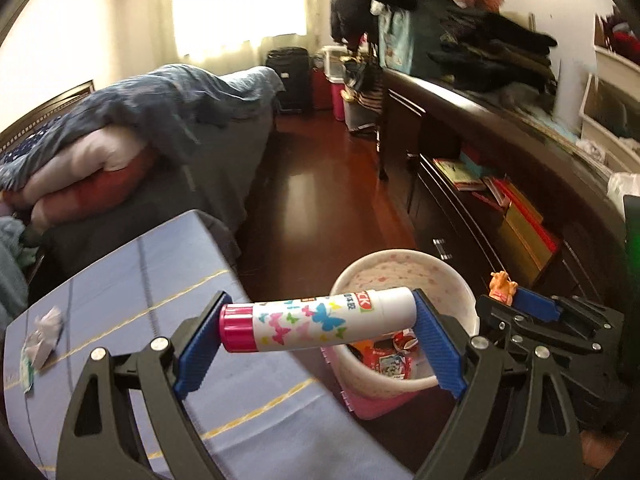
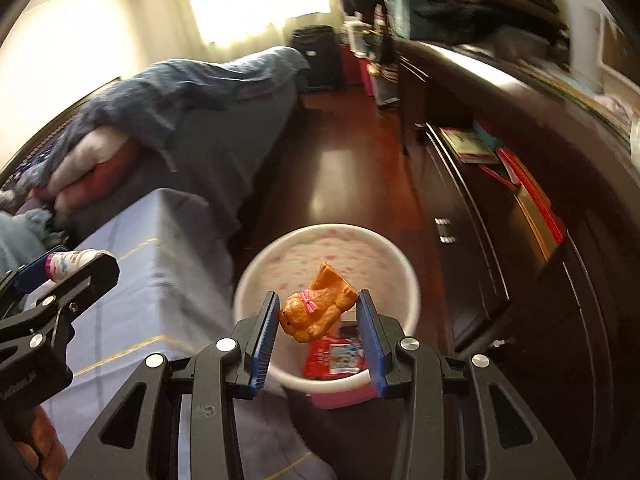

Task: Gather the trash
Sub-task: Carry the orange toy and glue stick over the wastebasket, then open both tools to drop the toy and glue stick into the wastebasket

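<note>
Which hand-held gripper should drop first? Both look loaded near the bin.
Right, probably: its hand-held gripper holds the toy directly over the bin. The left holds the glue stick partly over the rim.

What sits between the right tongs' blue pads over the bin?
A small orange toy dog with a pink bow, clamped between the right tongs, above the white bin; the right wrist view shows it.

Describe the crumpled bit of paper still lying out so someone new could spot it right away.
Find the low table with the blue cloth beside the bed. Near its left edge lies a crumpled white paper wad, on a yellow stripe. Just below it lies a small flat green and white wrapper; the wad is the balled-up one.
</note>
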Motion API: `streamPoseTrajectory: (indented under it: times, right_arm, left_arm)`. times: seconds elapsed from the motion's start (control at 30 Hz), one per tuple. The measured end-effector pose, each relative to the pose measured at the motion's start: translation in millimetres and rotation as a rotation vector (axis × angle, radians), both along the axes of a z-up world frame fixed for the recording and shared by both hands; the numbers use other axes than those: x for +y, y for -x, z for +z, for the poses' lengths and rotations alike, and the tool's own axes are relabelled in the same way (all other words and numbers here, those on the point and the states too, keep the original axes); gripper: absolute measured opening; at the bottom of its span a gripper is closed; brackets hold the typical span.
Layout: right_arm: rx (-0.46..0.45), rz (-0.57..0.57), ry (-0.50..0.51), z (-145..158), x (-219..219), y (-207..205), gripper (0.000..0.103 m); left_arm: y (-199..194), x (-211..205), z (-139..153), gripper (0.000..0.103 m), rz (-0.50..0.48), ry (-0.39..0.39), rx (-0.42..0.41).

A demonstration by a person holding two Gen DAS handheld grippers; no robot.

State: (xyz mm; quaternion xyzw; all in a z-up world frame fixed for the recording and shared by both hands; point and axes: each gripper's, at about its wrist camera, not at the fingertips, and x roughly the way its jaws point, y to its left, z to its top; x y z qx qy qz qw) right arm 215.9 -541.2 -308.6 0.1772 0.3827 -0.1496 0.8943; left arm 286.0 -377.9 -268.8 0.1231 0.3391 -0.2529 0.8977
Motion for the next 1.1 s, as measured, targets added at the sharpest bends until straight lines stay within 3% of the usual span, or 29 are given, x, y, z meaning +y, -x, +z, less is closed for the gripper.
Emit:
streamPoseTrajectory:
  times: [0.13,0.3,0.37,0.43,0.6,0.7,0.8,0.93,1.1]
  right_arm:
    - [0.022,-0.023,-0.008,-16.8,-17.8,-9.7,0.04]
    - [0.032,-0.031,-0.008,-38.5,-29.7,-29.0,0.04]
    - [0.037,-0.025,-0.005,-46.1,-31.2,-35.9,0.041]
    - [0.037,-0.03,-0.001,-52.6,-32.4,-40.7,0.051]
    - [0.053,-0.042,0.007,-58.8,-30.6,-43.2,0.056]
    - [0.067,-0.048,0.018,-56.4,-24.0,-41.1,0.058]
    - [0.07,-0.045,0.026,-48.3,-12.8,-37.9,0.061]
    - [0.039,-0.003,0.039,-26.7,14.8,-34.6,0.071]
    - [-0.017,0.153,0.054,7.8,79.1,-39.8,0.081]
  left_arm:
    - [-20.0,-29.1,-16.7,0.089,-0.046,0.004,0.046]
    - [-47.3,-55.4,-28.4,0.089,-0.088,0.066,0.147]
    - [-54.5,-63.2,-30.5,0.095,-0.098,0.101,0.167]
    - [-59.3,-68.3,-30.6,0.099,-0.106,0.118,0.169]
    - [-66.1,-65.0,-22.1,0.099,-0.115,0.156,0.167]
    - [-65.5,-45.6,-14.0,0.099,-0.09,0.183,0.153]
    - [-62.6,-16.0,-6.7,0.099,-0.03,0.158,0.114]
    - [-59.0,42.4,-2.3,0.099,0.104,0.082,0.062]
    - [-60.4,138.4,-1.2,0.099,0.328,0.009,0.032]
